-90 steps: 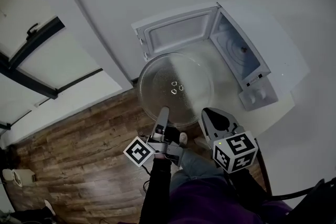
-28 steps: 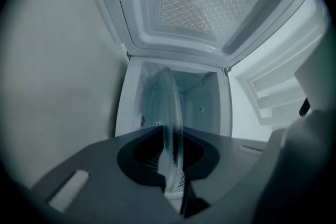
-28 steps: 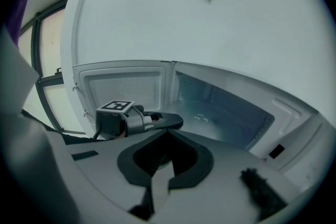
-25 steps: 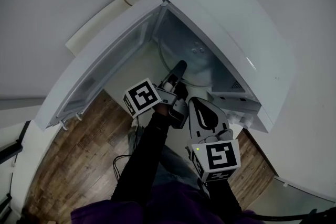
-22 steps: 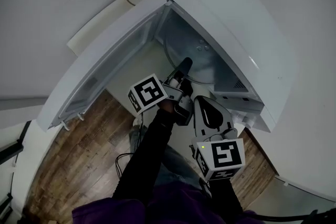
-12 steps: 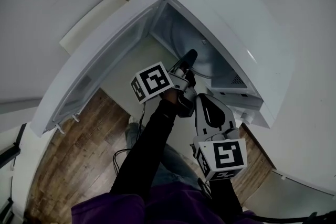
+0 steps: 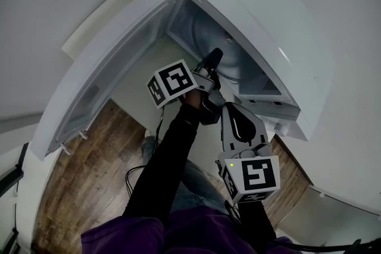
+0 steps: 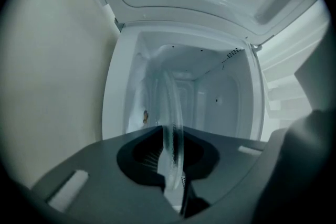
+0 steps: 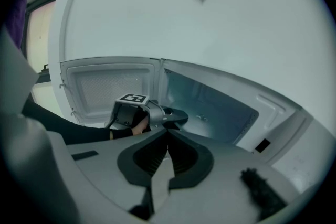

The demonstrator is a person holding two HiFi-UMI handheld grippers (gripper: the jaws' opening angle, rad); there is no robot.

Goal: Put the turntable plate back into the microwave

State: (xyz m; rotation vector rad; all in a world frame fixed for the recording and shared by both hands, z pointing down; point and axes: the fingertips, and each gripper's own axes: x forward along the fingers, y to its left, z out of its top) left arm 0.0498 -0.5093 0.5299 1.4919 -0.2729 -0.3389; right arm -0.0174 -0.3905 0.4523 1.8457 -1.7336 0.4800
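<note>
Only up close, left tongs (image 8: 171, 136) clamped on the plate (image 8: 173, 105); right tongs (image 9: 167, 135) clenched, empty.

Dark grey left tool (image 7: 213, 59) carries a white cube with black square markers (image 7: 174, 81) at its 8 o'clock, backed by a long black sleeve (image 7: 169, 157). Pale grey right tool (image 7: 230, 110) has a matching cube (image 7: 256, 174) at 5 o'clock, with a tiny green light (image 7: 231, 165). Purple garment (image 7: 178, 236) at 6 o'clock.
</note>
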